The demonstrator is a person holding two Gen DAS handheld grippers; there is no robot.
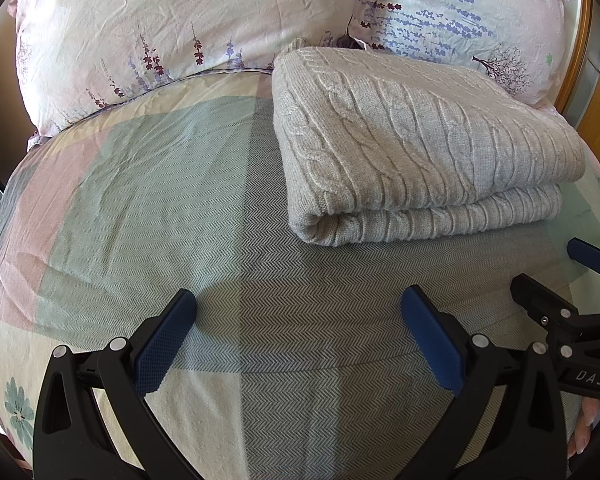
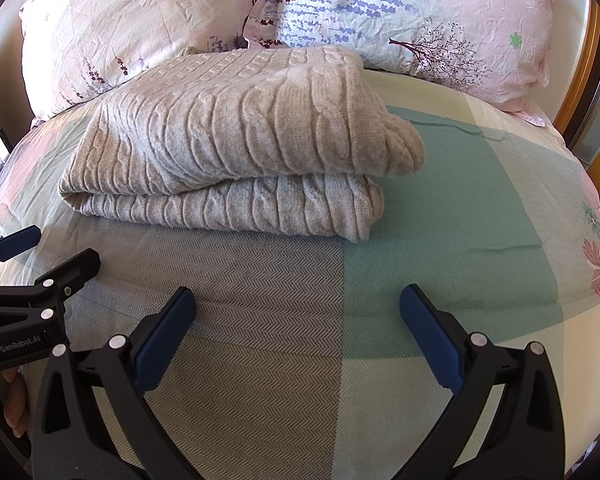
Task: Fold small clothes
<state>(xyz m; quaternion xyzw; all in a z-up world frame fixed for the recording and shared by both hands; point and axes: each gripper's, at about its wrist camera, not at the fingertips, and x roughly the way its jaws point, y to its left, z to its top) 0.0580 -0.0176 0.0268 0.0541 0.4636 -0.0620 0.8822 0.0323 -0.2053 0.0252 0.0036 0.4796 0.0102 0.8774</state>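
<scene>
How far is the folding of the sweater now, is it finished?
Done: the grey cable-knit sweater lies folded in stacked layers on the bedspread, in front of the pillows. In hand: nothing; the left gripper and the right gripper have their jaws open, apart from it. Left: perhaps only squaring the top layer, which sits slightly askew.

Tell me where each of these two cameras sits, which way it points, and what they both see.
Left wrist: sits on the left gripper, low over the bedspread, facing the pillows; folded sweater ahead to the right; own open fingers, right gripper at right edge.
Right wrist: sits on the right gripper, facing the same way; sweater ahead to the left; own open fingers, left gripper and a bit of hand at left edge.
Shared: sweater, pillows, bedspread, both grippers.
</scene>
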